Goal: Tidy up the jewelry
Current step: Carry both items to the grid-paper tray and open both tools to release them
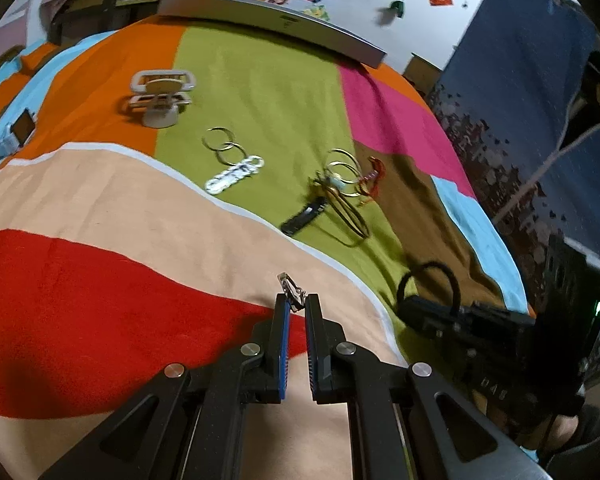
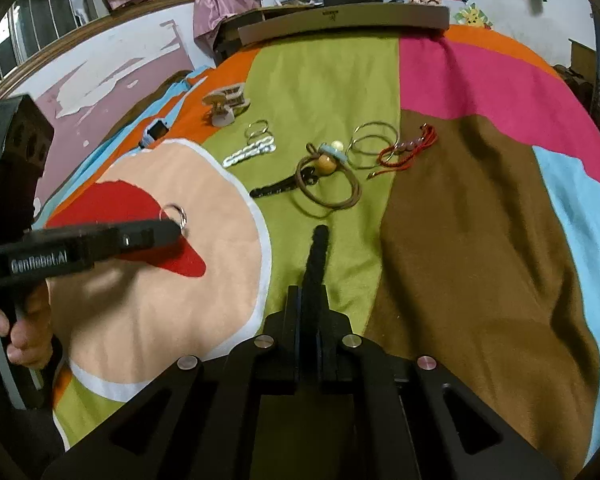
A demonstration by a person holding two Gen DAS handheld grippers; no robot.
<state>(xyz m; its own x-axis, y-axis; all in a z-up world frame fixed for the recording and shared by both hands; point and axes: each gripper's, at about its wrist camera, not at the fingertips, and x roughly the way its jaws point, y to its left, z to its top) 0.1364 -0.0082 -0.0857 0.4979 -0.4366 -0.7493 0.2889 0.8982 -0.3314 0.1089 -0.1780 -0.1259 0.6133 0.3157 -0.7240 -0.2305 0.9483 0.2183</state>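
My left gripper (image 1: 297,305) is shut on a small silver ring (image 1: 289,289) and holds it just above the peach part of the blanket. The right wrist view shows the same ring (image 2: 174,213) at the tip of the left gripper (image 2: 177,229), which a hand holds. My right gripper (image 2: 310,294) is shut on a black hair band (image 2: 317,258) that sticks out forward over the green stripe. In the left wrist view, that band (image 1: 428,276) forms a loop at the right gripper (image 1: 412,310). A beige jewelry stand (image 1: 162,96) stands far left on the orange stripe.
On the green stripe lie silver hoops (image 1: 220,142), a silver chain bracelet (image 1: 234,174), gold bangles (image 1: 342,170), a red cord bracelet (image 1: 374,178), a brown cord with beads (image 2: 326,172) and a black clip (image 1: 304,216). A smartwatch (image 1: 14,134) lies at the left edge.
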